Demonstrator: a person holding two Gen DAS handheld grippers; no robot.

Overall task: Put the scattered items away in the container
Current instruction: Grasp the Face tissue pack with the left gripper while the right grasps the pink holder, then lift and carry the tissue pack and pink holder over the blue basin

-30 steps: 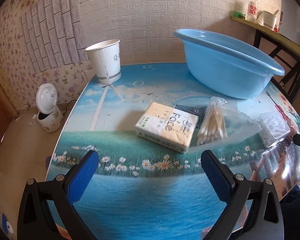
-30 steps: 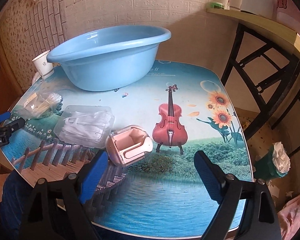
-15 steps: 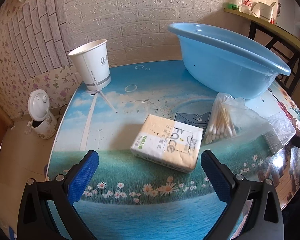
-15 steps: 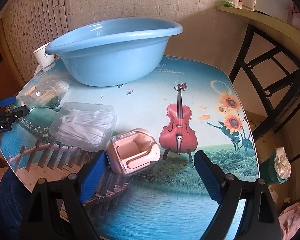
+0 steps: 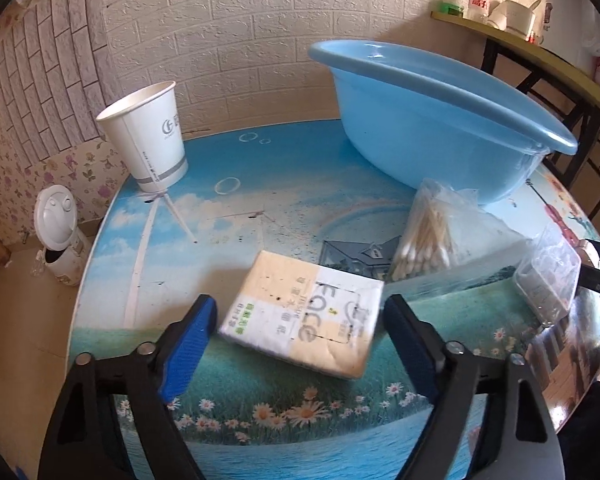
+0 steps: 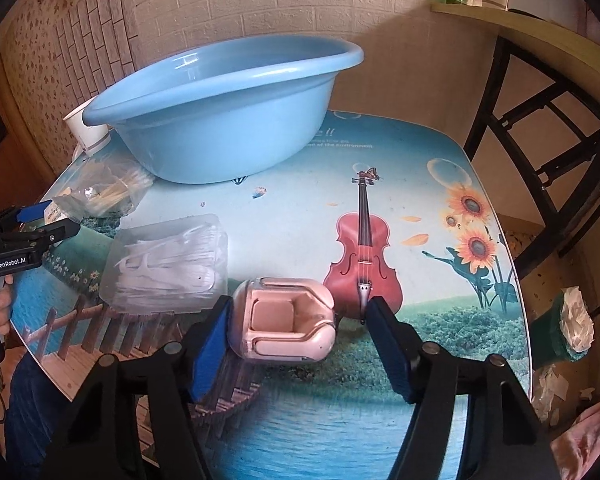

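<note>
The left gripper [image 5: 298, 320] is spread wide, its blue pads on either side of the tissue pack [image 5: 304, 312], which lies flat on the table [image 5: 260, 200]; neither pad clearly touches it. Just beyond the pack, to the right, lies a clear bag of cotton swabs [image 5: 424, 232], and further right a clear plastic box [image 5: 548, 280] near the table edge. The blue basin [image 5: 432, 120] stands behind the swabs, at the back right of the table. A white paper cup [image 5: 148, 136] stands upright at the back left, well apart from the pack.

The right gripper [image 6: 296, 332] is also released, its pads flanking the pink case [image 6: 284, 324], which rests on the table [image 6: 380, 160]. The left pad is just beside the case; the right pad stands clear of it. The plastic box [image 6: 168, 260], filled with white pieces, sits just left of the case, touching or nearly so. Beyond it lie the swabs [image 6: 108, 192], and the basin [image 6: 220, 112] stands at the back. The left gripper [image 6: 32, 224] shows at the left edge.
</note>
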